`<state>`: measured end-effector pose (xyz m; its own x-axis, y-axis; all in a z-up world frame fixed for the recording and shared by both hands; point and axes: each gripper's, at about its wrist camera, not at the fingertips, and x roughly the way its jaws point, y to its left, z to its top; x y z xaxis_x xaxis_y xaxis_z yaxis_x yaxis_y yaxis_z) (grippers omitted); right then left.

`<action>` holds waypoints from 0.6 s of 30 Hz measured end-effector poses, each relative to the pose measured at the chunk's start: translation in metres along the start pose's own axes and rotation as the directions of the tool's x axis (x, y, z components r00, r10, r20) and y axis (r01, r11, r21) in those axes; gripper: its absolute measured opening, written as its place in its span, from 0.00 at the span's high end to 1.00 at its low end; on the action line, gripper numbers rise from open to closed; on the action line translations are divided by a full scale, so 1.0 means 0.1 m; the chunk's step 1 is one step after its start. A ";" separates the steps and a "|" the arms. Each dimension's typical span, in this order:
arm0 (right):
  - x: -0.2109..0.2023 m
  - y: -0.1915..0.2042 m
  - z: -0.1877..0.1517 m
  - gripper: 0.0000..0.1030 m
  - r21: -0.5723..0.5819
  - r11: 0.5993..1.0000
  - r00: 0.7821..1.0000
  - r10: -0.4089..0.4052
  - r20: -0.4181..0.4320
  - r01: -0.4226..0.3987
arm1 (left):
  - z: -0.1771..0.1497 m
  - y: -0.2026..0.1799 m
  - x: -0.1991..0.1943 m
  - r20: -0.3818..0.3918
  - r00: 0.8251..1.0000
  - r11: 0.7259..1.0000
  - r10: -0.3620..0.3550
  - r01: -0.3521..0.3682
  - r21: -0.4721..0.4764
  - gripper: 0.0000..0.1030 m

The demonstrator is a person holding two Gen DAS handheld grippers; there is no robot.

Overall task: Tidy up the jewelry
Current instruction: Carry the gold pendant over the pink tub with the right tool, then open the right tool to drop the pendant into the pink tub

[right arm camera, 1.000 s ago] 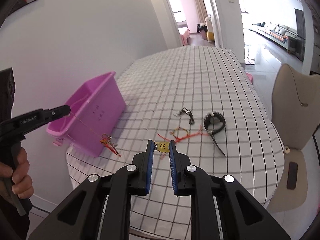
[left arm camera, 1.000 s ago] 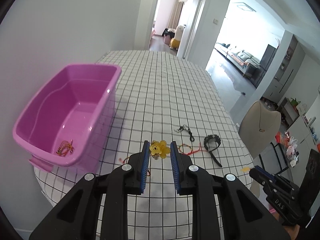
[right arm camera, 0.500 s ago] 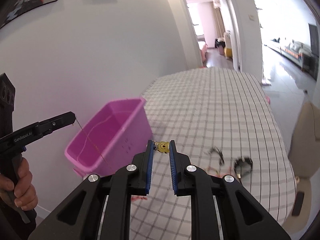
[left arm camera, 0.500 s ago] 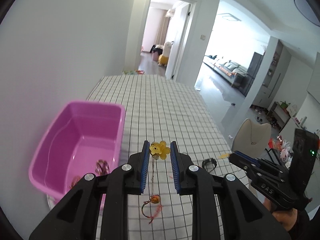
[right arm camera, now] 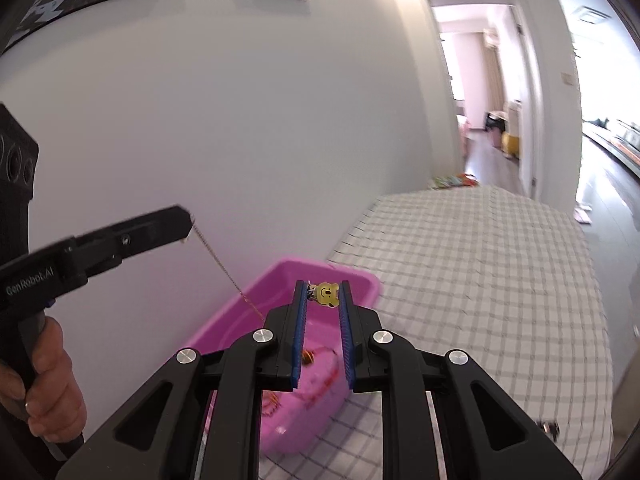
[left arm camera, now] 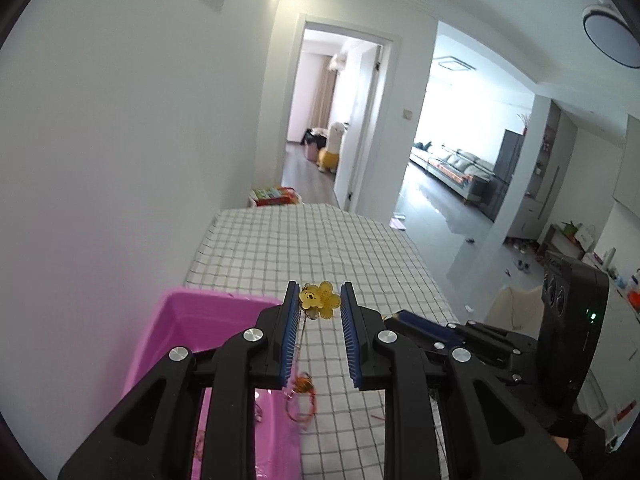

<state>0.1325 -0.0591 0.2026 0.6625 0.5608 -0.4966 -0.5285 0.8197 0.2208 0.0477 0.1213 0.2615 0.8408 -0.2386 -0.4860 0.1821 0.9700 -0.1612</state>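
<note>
My left gripper point(left arm camera: 320, 307) is shut on a yellow flower charm point(left arm camera: 322, 300). A thin chain point(left arm camera: 301, 344) hangs from the charm down to an orange pendant point(left arm camera: 303, 385) with red cord, beside the pink bin point(left arm camera: 216, 318). My right gripper point(right arm camera: 323, 301) is shut on a yellow bear charm point(right arm camera: 329, 294) above the pink bin point(right arm camera: 276, 282). In the right wrist view the left gripper point(right arm camera: 182, 222) is at the left. The chain point(right arm camera: 224, 270) slants from its tip down behind my right fingers, and the pendant point(right arm camera: 308, 358) dangles over the bin's inside.
The bin stands at the near left of a table with a black-and-white checked cloth point(right arm camera: 480, 280), against a white wall. One dark jewelry piece point(right arm camera: 549, 426) lies on the cloth at the lower right. A hand point(right arm camera: 48, 380) grips the left handle. A beige chair point(left arm camera: 516, 306) stands beyond the table.
Both grippers have risen and swung left toward the pink bin, lifting the chain and pendant off the cloth. The other jewelry on the table has dropped out of view.
</note>
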 end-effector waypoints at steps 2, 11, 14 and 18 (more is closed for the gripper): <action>0.16 0.07 0.09 0.85 -0.021 0.999 0.999 0.041 -0.015 -0.041 | 0.07 0.07 -0.01 0.013 0.999 0.999 0.042 -0.042 -0.008 0.80; 0.93 0.25 0.18 0.85 -0.062 0.986 0.978 0.145 -0.149 -0.156 | -0.01 0.52 0.17 -0.032 0.984 0.980 0.178 -0.180 -0.086 0.80; 1.26 0.29 0.12 0.85 -0.065 0.981 0.963 0.166 -0.214 -0.183 | -0.14 0.70 0.30 -0.076 0.972 0.967 0.224 -0.231 -0.108 0.80; 1.64 0.34 -0.02 0.85 -0.068 0.978 0.942 0.168 -0.291 -0.195 | -0.36 0.91 0.53 -0.161 0.944 0.940 0.287 -0.310 -0.143 0.80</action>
<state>0.2221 0.0601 0.1272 0.3807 0.6322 -0.6748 -0.6825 0.6845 0.2563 0.0910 0.1955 0.1900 0.7638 0.0458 -0.6438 -0.1630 0.9788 -0.1238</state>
